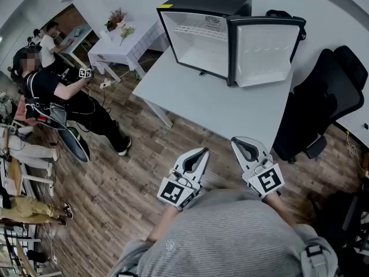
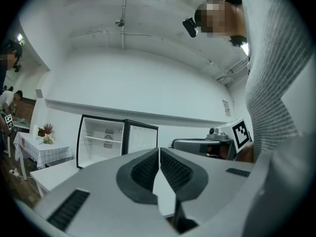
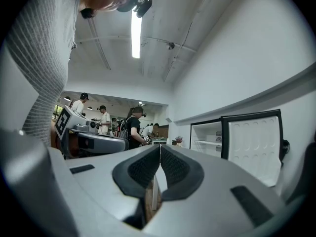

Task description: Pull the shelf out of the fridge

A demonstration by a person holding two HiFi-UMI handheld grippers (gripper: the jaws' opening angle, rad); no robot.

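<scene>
The wire shelf (image 1: 193, 32) sits high inside the open mini fridge (image 1: 202, 4) on the far side of the white surface (image 1: 230, 105), well apart from both grippers and straight ahead of them. It is a thin pale rack whose long axis spans the cavity's width. The left gripper (image 1: 203, 152) and right gripper (image 1: 237, 143) hang near the body, jaws closed on nothing. The left looks better lined up with the opening (the door (image 1: 262, 53) stands at right).

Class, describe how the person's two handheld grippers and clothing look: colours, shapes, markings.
Both the left gripper and right gripper have pale grey tapering jaws with black, cross-ribbed pads. Each carries a white cube printed with black square markers. The person wears a grey, finely striped knit sweater.
</scene>
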